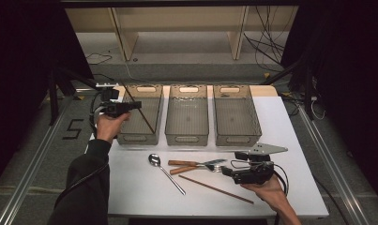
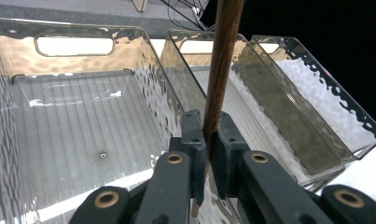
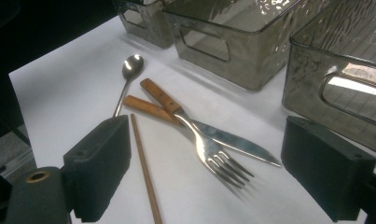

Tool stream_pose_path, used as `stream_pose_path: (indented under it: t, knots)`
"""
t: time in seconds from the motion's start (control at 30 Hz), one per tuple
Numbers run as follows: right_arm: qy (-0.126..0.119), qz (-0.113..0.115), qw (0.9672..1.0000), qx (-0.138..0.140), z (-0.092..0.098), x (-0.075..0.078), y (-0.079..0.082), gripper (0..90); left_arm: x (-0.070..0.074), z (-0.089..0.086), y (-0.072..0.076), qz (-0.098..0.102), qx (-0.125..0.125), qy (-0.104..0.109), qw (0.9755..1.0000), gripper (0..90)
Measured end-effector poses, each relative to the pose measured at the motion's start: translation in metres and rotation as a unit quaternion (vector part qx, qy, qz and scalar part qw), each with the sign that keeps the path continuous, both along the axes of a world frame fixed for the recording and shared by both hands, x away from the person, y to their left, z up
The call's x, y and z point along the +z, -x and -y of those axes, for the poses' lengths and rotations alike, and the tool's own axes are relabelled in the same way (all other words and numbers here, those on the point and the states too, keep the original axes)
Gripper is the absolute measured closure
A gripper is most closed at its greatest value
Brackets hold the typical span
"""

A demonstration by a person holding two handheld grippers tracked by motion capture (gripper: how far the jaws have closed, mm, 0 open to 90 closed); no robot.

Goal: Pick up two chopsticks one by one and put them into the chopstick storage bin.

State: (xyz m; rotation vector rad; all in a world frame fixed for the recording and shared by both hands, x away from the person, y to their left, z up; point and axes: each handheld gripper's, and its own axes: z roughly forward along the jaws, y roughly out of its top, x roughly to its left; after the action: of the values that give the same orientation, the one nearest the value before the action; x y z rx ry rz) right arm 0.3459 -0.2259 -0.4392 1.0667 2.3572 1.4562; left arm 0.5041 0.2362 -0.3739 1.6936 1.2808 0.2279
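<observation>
Your left gripper is clamped on a dark wooden chopstick, the jaws pinched tight around its shaft. In the high view that gripper sits over the near left corner of the leftmost bin, and the chopstick slants across that bin, its lower end down inside. The stick is slim, round and brown with a fine lengthwise grain.

Your right gripper has its jaws standing wide apart with nothing between the pads. It hovers low over the white table, near the right front, just beside the cutlery. Ahead of it lie a second chopstick, a fork with a wooden handle crossed over a wooden-handled knife, and a steel spoon farther left.

Three smoky clear bins stand side by side at the far edge; the middle bin and right bin sit beside the first.

On the floor left of the table, a taped mark reads "5".
</observation>
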Motion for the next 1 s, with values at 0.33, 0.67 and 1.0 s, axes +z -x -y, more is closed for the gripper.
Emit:
stream_pose_path:
  t: [0.33,0.67,1.0]
  knots:
    - [0.002,-0.002,1.0,0.001,-0.001,-0.001,0.0,16.7,-0.007,0.002,-0.008,-0.028,0.009,-0.01,0.9995,83.5]
    - [0.002,-0.001,1.0,0.002,-0.001,0.0,0.0,16.8,-0.007,0.006,-0.013,-0.043,0.064,-0.032,0.9965,48.4]
    - [0.001,-0.002,1.0,0.005,-0.002,-0.001,0.0,16.8,-0.006,0.006,-0.015,-0.046,0.071,-0.045,0.9954,34.4]
